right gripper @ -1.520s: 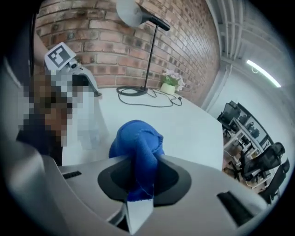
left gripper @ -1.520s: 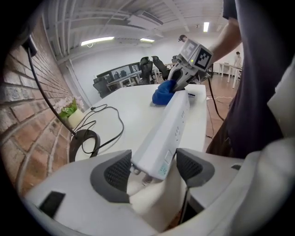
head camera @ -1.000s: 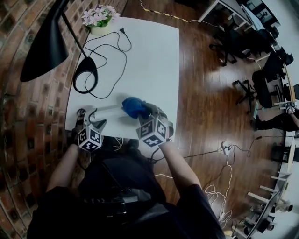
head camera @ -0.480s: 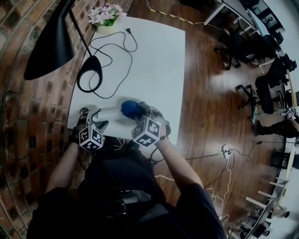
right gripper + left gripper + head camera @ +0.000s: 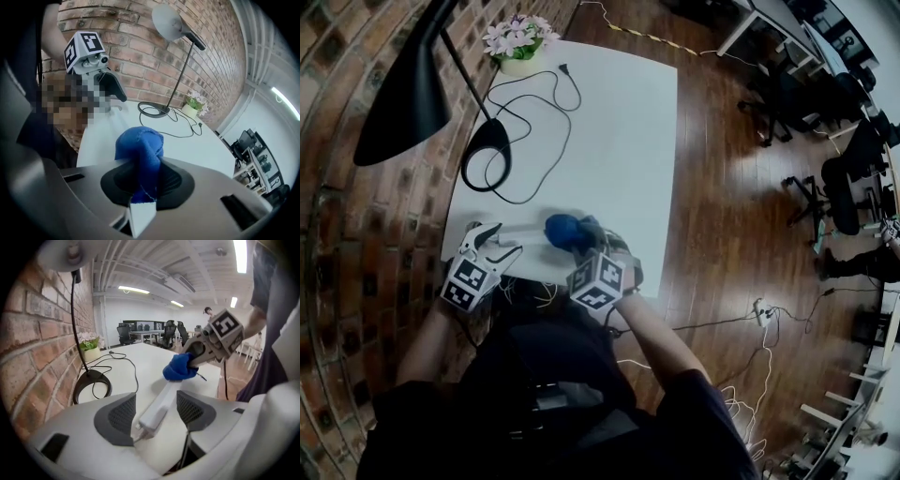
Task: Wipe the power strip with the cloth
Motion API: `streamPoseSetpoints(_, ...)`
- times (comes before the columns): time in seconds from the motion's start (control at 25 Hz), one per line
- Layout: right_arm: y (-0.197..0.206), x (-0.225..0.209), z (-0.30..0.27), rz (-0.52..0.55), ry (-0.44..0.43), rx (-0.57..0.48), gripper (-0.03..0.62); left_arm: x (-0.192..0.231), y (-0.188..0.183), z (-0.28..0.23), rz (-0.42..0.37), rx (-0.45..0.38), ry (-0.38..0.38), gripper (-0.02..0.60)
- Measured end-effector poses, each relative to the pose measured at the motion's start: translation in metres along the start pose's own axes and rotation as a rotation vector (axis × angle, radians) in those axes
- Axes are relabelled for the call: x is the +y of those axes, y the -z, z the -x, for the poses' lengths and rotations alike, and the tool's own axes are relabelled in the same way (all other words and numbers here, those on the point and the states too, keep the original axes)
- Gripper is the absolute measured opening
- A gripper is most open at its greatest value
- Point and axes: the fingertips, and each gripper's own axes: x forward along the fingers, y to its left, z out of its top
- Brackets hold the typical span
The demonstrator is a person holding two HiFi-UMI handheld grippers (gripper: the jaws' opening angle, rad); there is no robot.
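Observation:
A white power strip (image 5: 517,232) lies near the table's front edge, its near end (image 5: 157,408) between the jaws of my left gripper (image 5: 487,242). Those jaws have just been closing but stand apart from the strip's sides, with a gap by each pad. The blue cloth (image 5: 566,231) rests bunched on the strip's far end (image 5: 178,367). My right gripper (image 5: 143,176) is shut on the cloth (image 5: 140,147) and has tightened on it a little. It also shows across the strip in the left gripper view (image 5: 206,345).
A black desk lamp stands with its base (image 5: 487,142) at the table's left, its cable (image 5: 534,98) looping toward a flower pot (image 5: 519,49) at the far corner. A brick wall (image 5: 356,216) runs along the left. Office chairs (image 5: 844,187) and floor wires (image 5: 750,309) lie right.
My left gripper has lifted a little and rolled round the strip's end. My right gripper has shifted slightly with the cloth along the strip.

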Motion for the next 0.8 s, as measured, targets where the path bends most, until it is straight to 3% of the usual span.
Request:
streamPoseSetpoints(0.08,0.001,-0.001,0.001,-0.016,-0.006,-0.007,0.052,0.009,-0.007,0.003,0.113,-0.047,-0.011,0.259)
streamPoseSetpoints(0.16,0.002,-0.002,0.001,-0.034,-0.009,-0.010,0.052,0.024,-0.005,0.004,0.179,-0.029,-0.083,0.148)
streamPoseSetpoints(0.2,0.003,-0.002,0.001,-0.041,-0.011,-0.011,0.052,0.031,-0.001,0.003,0.176,-0.001,-0.128,0.045)
streamPoseSetpoints(0.24,0.003,-0.001,0.000,-0.044,-0.013,-0.010,0.052,0.034,0.005,0.001,0.160,0.027,-0.160,0.006)
streamPoseSetpoints(0.44,0.002,0.002,-0.003,-0.026,-0.047,-0.008,0.052,0.028,0.027,-0.009,0.124,0.129,-0.211,0.009)
streamPoseSetpoints(0.8,0.006,0.001,-0.006,0.095,-0.162,0.060,0.052,0.032,0.026,-0.013,0.178,0.169,-0.316,0.008)
